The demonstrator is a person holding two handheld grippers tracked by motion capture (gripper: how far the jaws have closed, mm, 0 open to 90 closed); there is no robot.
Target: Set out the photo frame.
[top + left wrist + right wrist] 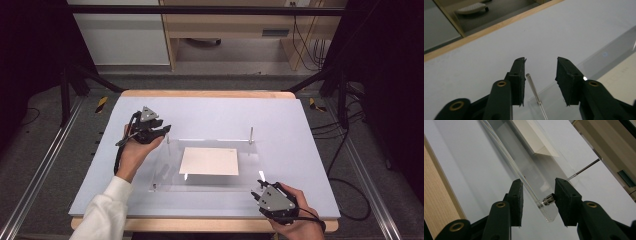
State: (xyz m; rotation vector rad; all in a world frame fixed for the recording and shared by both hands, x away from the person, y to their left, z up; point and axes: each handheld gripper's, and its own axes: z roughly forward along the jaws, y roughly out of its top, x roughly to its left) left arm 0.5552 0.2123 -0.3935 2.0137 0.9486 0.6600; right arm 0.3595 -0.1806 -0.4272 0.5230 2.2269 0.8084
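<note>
A clear acrylic plate point(165, 172) lies on the lavender mat, with a white sheet point(209, 161) at its middle. Thin metal pins stand at its far corners point(168, 140) point(251, 134). My left gripper point(166, 131) is at the far left corner, open, and that pin point(533, 87) rises between its jaws near the left pad point(519, 80). My right gripper point(259, 184) is at the near right corner, open. The plate's corner point(546, 213) and a small metal stud point(548, 200) sit between its jaws, the stud against the right pad point(564, 200).
The lavender mat point(300, 165) covers a wooden table whose front edge point(200, 225) lies just under my right hand. Black frame rails flank the table. A desk and cables stand on the floor beyond the far edge point(210, 93).
</note>
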